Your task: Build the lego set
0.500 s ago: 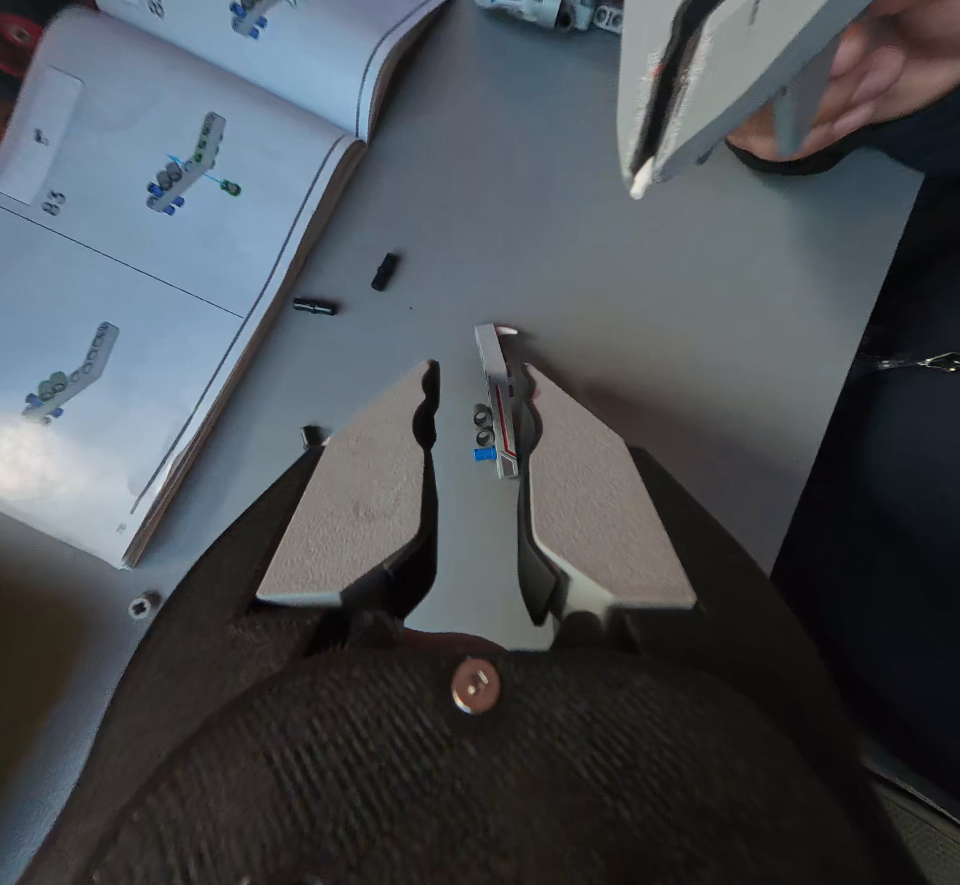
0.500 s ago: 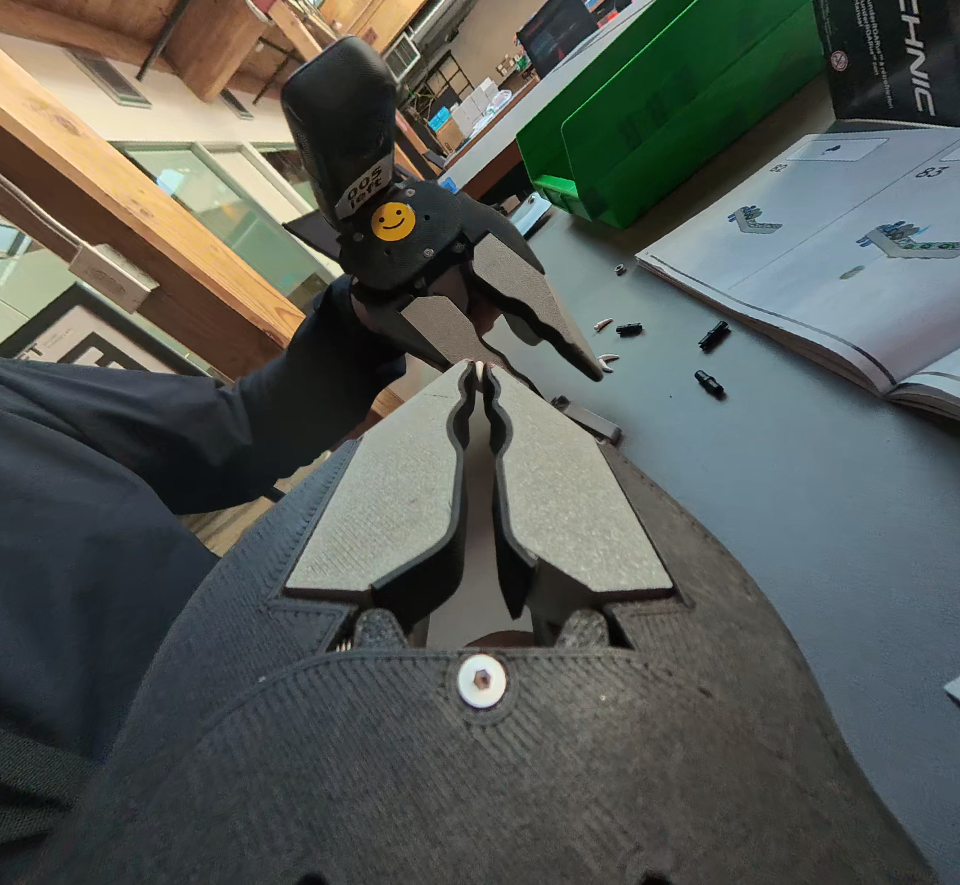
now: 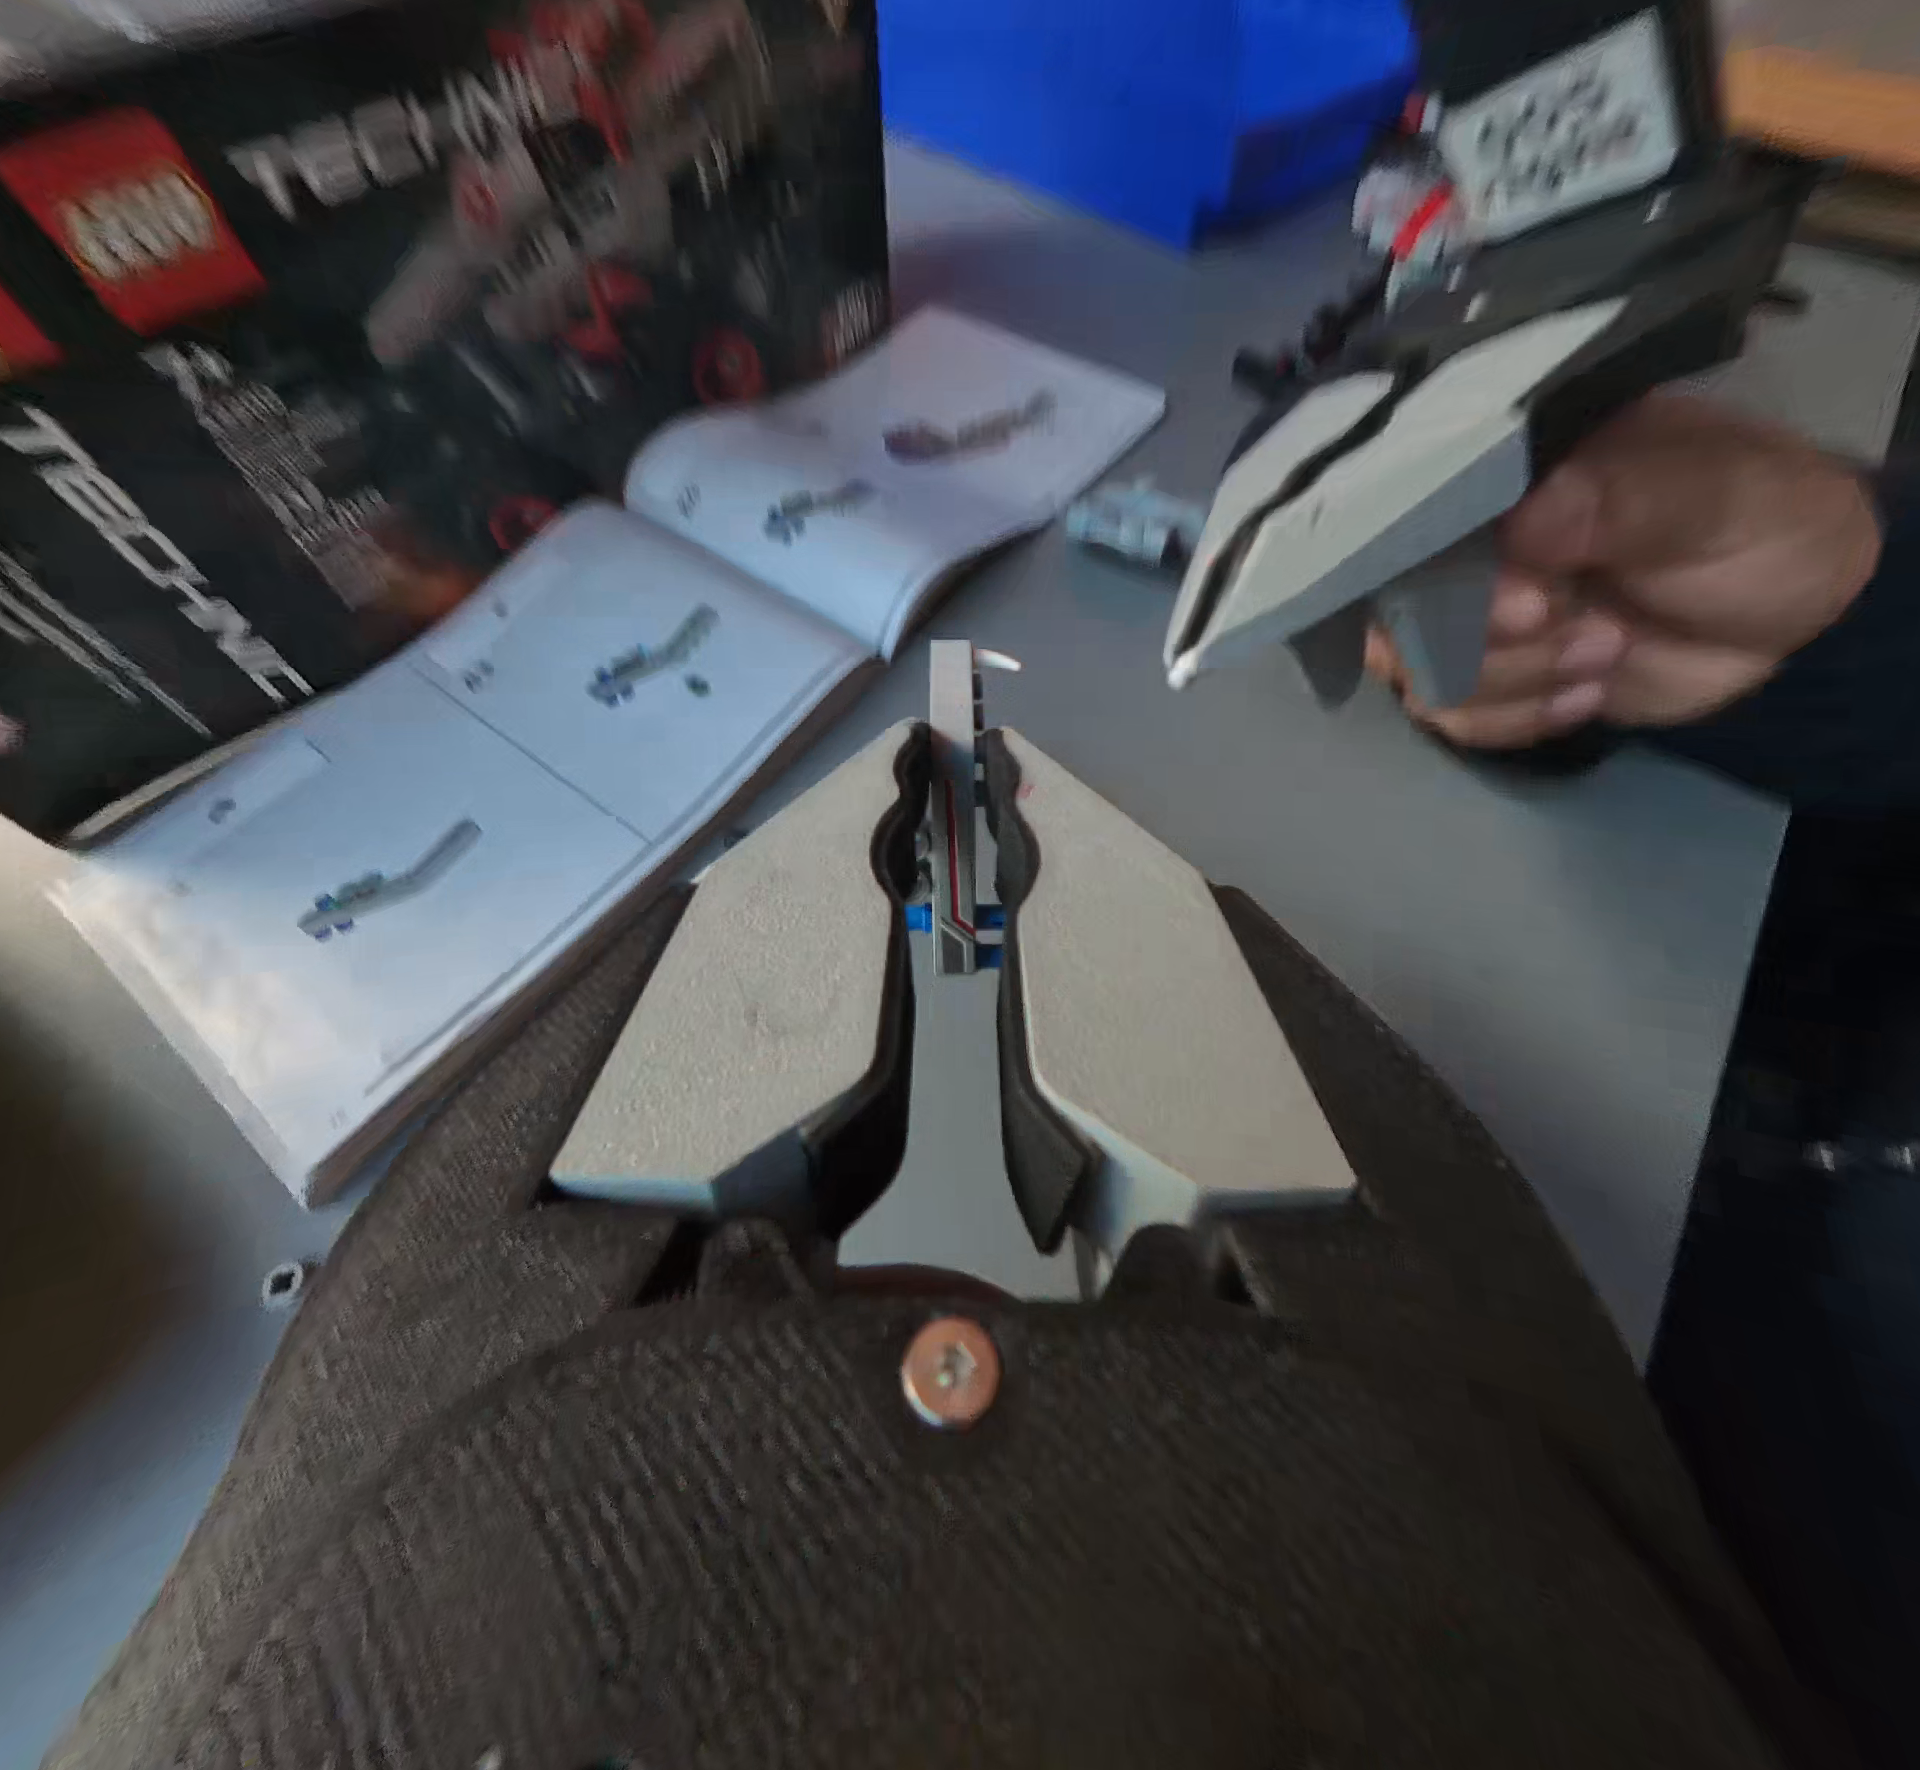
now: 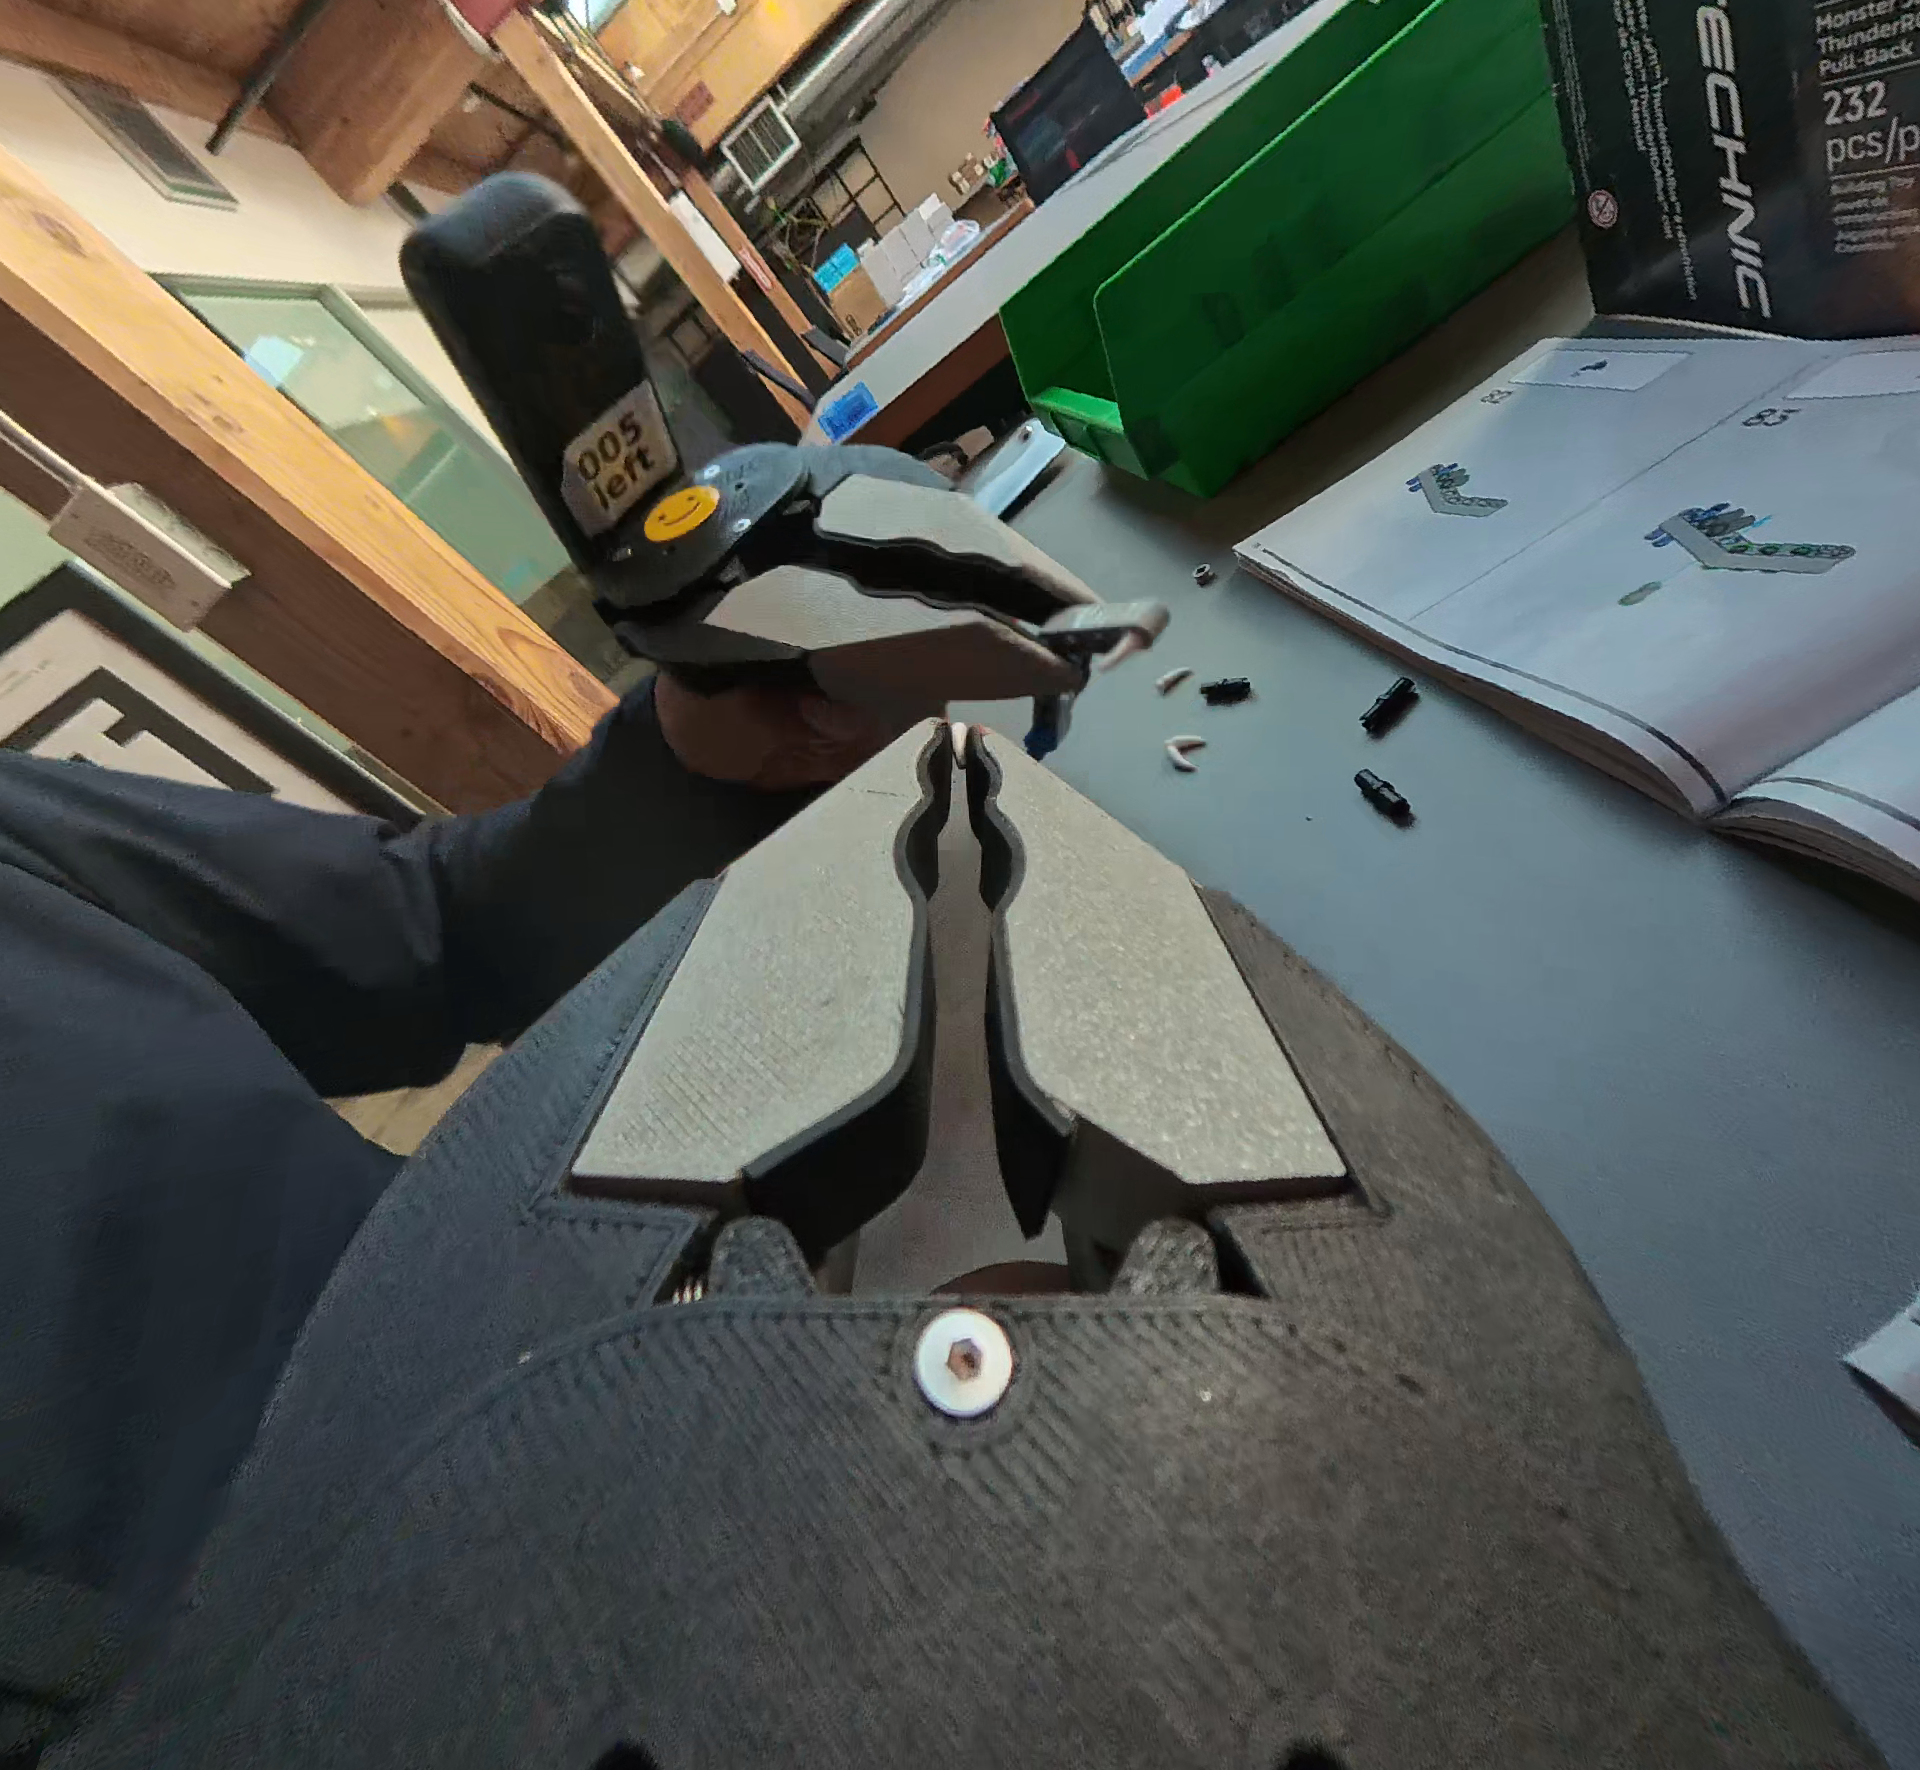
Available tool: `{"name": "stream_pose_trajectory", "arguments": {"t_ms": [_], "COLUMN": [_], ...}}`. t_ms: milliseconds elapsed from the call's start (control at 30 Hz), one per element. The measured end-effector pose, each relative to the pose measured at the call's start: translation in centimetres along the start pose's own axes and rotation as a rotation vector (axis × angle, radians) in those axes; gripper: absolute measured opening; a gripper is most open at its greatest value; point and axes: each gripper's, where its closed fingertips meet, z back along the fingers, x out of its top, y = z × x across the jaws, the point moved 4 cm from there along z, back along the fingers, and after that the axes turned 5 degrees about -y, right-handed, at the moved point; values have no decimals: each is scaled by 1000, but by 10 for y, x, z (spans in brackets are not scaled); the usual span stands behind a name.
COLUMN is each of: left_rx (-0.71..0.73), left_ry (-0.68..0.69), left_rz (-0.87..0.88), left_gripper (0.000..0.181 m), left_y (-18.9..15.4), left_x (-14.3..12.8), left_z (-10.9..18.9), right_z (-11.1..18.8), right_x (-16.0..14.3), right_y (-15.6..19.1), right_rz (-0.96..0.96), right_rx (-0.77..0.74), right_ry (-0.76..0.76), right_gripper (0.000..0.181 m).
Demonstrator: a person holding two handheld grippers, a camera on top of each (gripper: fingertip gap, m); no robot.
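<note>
A grey beam [image 3: 954,816] is pinched by the left gripper [image 3: 954,749], long axis pointing forward; the right gripper [image 3: 1184,671] — pressed on a small white piece [image 4: 960,741] — is held just right of the beam's tip.

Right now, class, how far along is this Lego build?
Done: a small grey sub-assembly sits by the open instruction booklet. In hand: the left gripper clamps a grey beam; the right gripper pinches a white tooth piece. Left: black pins lie loose on the table.

Bare table [image 4: 1558,1045] ahead, open booklet [image 4: 1662,598] and black pins [image 4: 1387,704] rightward
</note>
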Motion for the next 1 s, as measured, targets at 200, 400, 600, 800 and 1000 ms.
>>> {"name": "stream_pose_trajectory", "arguments": {"t_ms": [200,400,600,800,1000], "left_rx": [198,419,491,512,545], "left_ry": [-375,-404,-408,-407,-423], "left_rz": [-121,-381,-502,-495,-473], "left_gripper": [7,7,7,7,7], "left_y": [-17,-35,-42,-40,-44], "left_x": [34,37,40,41,41], "left_z": [11,5,3,3,2], "right_z": [1,6,9,12,12], "right_x": [14,21,24,27,27], "right_y": [9,10,12,14,19], "right_rz": [-98,-158,-230,-249,-262], "right_rx": [81,92,134,136,121], "right_ry": [-181,-329,-386,-439,-489], "right_gripper": [0,0,0,0,0]}}
